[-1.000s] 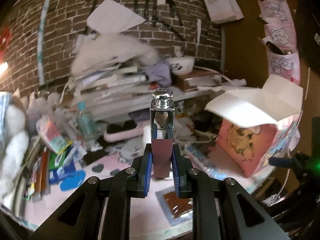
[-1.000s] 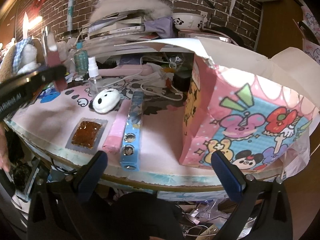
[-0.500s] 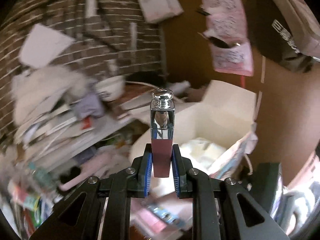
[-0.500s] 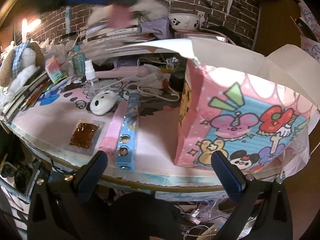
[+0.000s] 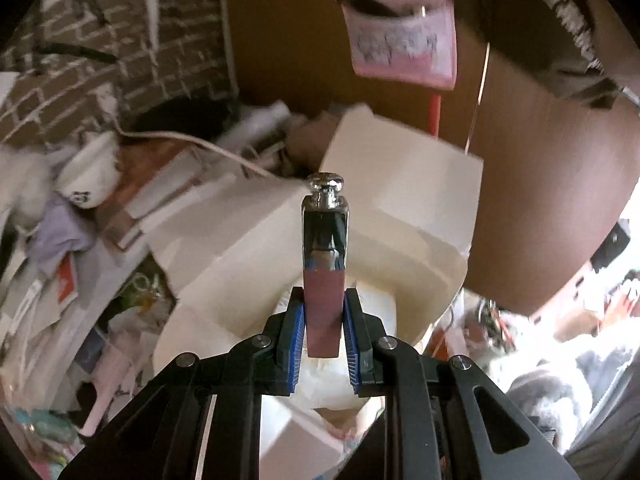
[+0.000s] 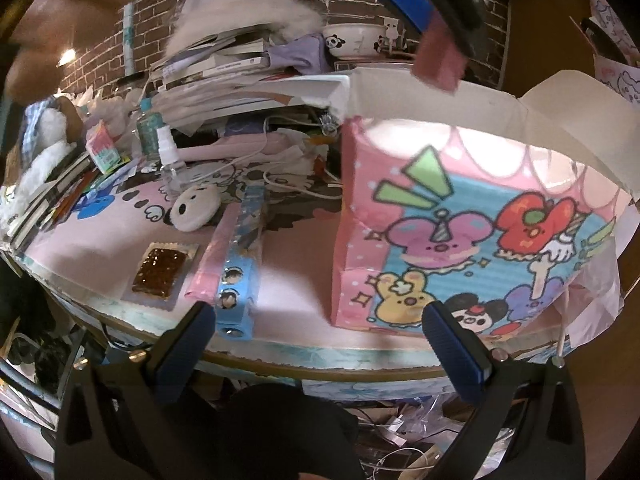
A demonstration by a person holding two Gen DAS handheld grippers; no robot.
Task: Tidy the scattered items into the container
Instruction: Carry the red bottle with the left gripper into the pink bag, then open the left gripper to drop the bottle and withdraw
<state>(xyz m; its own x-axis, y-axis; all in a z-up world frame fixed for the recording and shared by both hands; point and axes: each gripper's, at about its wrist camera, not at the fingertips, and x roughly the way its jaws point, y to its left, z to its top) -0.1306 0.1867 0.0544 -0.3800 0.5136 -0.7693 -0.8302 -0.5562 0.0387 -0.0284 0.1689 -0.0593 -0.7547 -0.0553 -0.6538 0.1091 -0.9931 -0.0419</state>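
My left gripper (image 5: 323,330) is shut on a pink lip gloss tube with a silver cap (image 5: 324,264) and holds it upright above the open top of the pink cartoon box (image 5: 400,200). In the right wrist view the tube's pink end (image 6: 438,60) hangs over the box's rim (image 6: 460,216). My right gripper (image 6: 320,344) is open and empty, low at the table's front edge. On the pink table (image 6: 120,248) lie a jelly sachet (image 6: 160,272), a pink bar (image 6: 218,256), a blue strip (image 6: 244,260) and a panda puff (image 6: 196,208).
A spray bottle (image 6: 168,152), a small carton (image 6: 104,152) and cables lie further back. Stacked books and papers (image 6: 224,68) with a panda bowl (image 6: 356,40) rise behind against the brick wall. White items lie inside the box (image 5: 340,376).
My left gripper has carried the lip gloss rightward from over the table to above the open box. The right gripper has barely moved.
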